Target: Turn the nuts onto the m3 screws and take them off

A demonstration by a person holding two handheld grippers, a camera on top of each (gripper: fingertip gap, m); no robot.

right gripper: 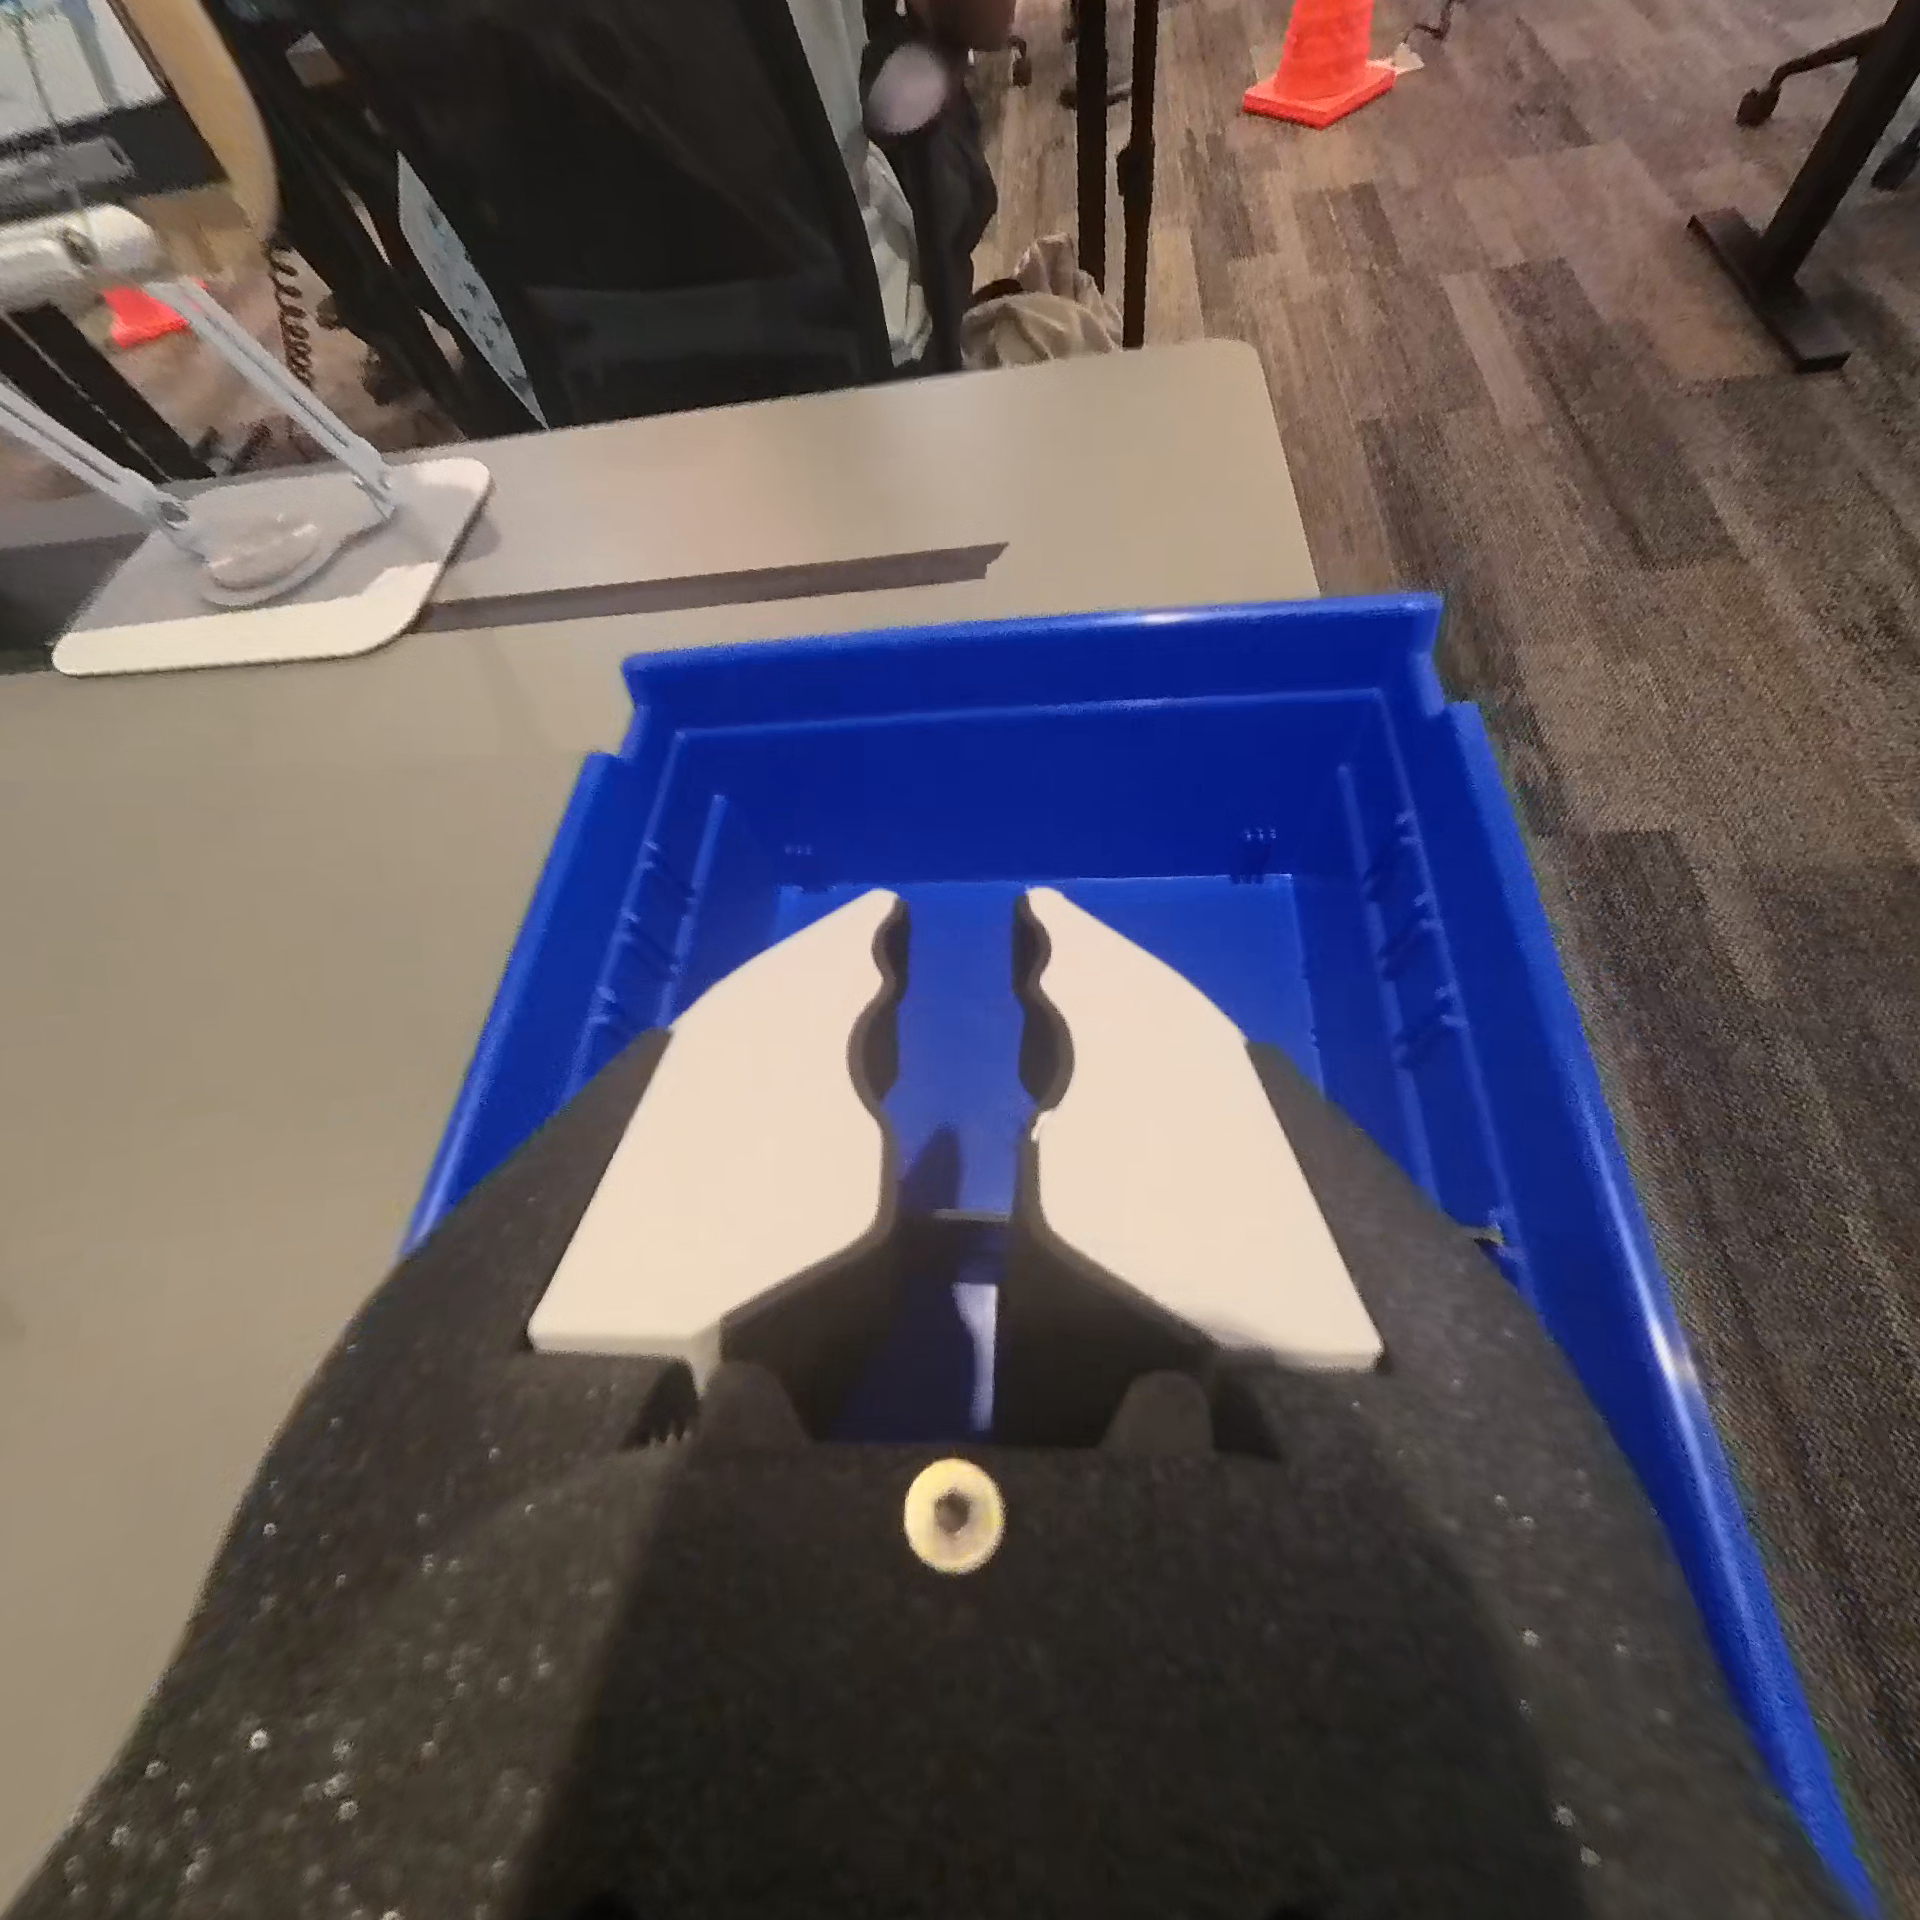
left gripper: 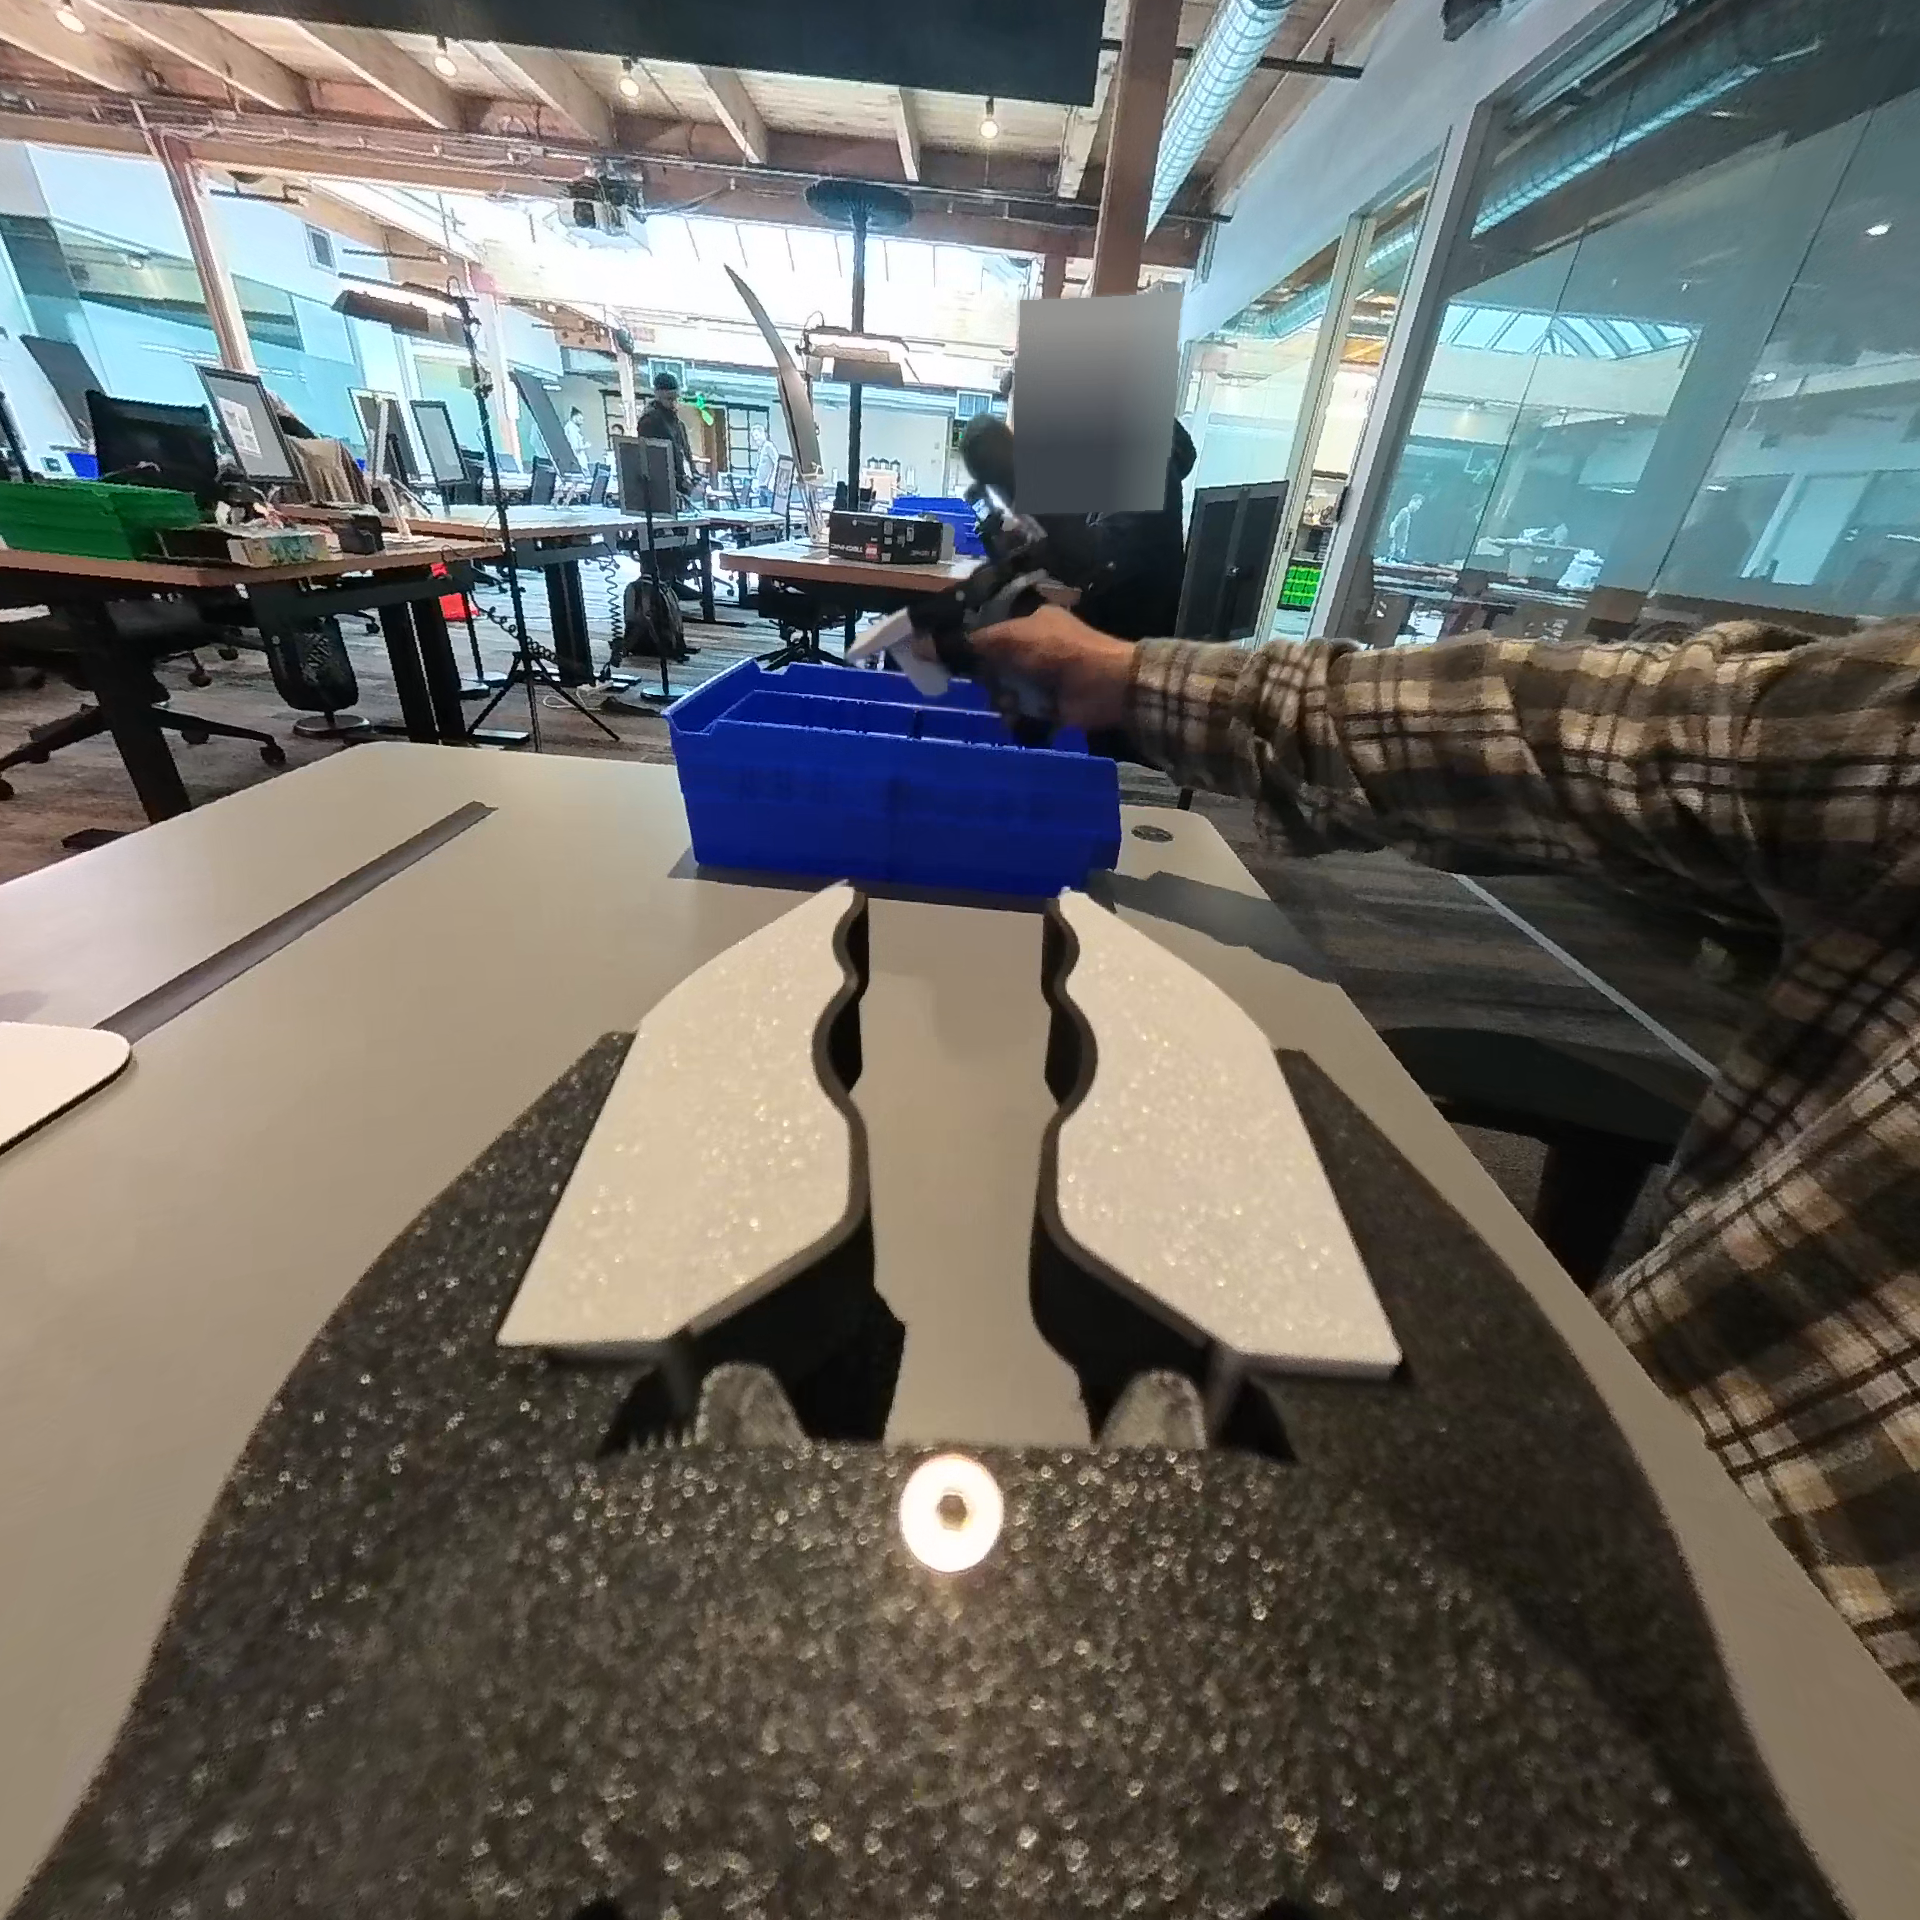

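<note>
A blue plastic bin (left gripper: 894, 821) stands on the grey table (left gripper: 312, 1091) near its far right edge. My left gripper (left gripper: 954, 914) is open and empty, low over the table, with its tips just short of the bin's near wall. My right gripper (right gripper: 961, 904) is open and empty, held above the bin (right gripper: 1039, 769) and pointing down into it. In the left wrist view it shows above the bin (left gripper: 914, 649) in a hand with a plaid sleeve. The bin floor that shows is bare blue. No nuts or screws are visible.
A white stand base (right gripper: 270, 592) sits at the table's far left; a corner of it shows in the left wrist view (left gripper: 52, 1070). A dark strip (right gripper: 727, 592) runs across the tabletop. The table edge lies right beside the bin, with carpet (right gripper: 1610, 623) beyond. An orange cone (right gripper: 1320, 62) stands on the floor. There is about 50 cm between the tips of the two grippers.
</note>
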